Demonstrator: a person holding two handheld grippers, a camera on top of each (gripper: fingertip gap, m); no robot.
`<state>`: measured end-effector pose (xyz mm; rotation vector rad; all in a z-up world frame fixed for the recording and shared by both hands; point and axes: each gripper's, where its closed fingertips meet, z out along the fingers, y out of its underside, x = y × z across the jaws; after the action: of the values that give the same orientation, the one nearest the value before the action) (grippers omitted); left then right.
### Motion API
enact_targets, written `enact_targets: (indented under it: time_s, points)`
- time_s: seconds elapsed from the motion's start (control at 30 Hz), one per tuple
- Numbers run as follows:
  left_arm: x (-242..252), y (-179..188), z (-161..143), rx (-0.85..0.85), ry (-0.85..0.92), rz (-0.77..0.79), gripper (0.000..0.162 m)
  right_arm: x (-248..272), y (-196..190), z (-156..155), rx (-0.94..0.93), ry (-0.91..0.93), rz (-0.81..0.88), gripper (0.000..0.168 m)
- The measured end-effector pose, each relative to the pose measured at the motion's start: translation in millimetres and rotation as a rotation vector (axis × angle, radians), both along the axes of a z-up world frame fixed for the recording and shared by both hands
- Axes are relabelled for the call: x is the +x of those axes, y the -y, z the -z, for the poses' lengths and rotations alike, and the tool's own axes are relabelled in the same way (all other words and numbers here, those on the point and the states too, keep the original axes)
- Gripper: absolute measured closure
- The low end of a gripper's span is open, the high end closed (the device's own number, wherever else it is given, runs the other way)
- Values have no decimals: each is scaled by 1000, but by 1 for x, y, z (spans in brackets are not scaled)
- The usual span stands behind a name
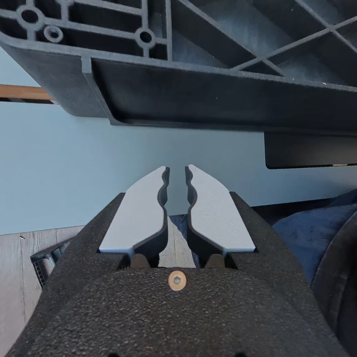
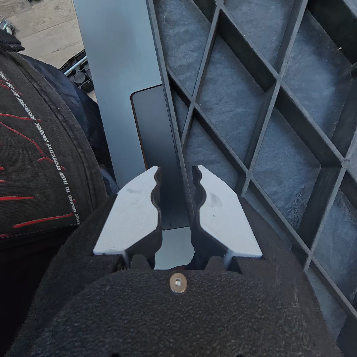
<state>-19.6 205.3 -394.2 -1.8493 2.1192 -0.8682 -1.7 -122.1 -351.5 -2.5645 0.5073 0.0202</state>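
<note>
A: Two tools, both empty. Left hand-held gripper point(image 1: 177, 167): fingers slightly apart, nothing between, hanging near the black ribbed plastic panel point(image 1: 212, 92), not touching.

B: Right hand-held gripper point(image 2: 176, 168)?

A: Fingers parted wider, around nothing, just beside the panel's lattice point(image 2: 270, 116); flat dark plate point(image 2: 154, 135) against the grey desk point(image 2: 116, 77) beyond.

B: Handling?

A: I'd judge the rim the easiest grip; keep square.

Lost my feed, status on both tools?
Left tool open, empty, short of black ribbed panel. Right tool open, empty, beside the panel, over dark flat plate.
</note>
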Motion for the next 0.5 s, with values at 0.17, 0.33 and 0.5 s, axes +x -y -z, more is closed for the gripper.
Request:
enact_targets:
  time_s: [0.17,0.33,0.5]
  points:
    - [-14,1,-10,-23,36,-107,146,-6,-5,2,22,2,-72,137]
    - [3,-27,-41,-19,138,-190,145,-1,-18,3,35,33,-134,137]
    - [59,-86,-64,30,219,-204,143,8,-36,-7,76,24,-83,138]
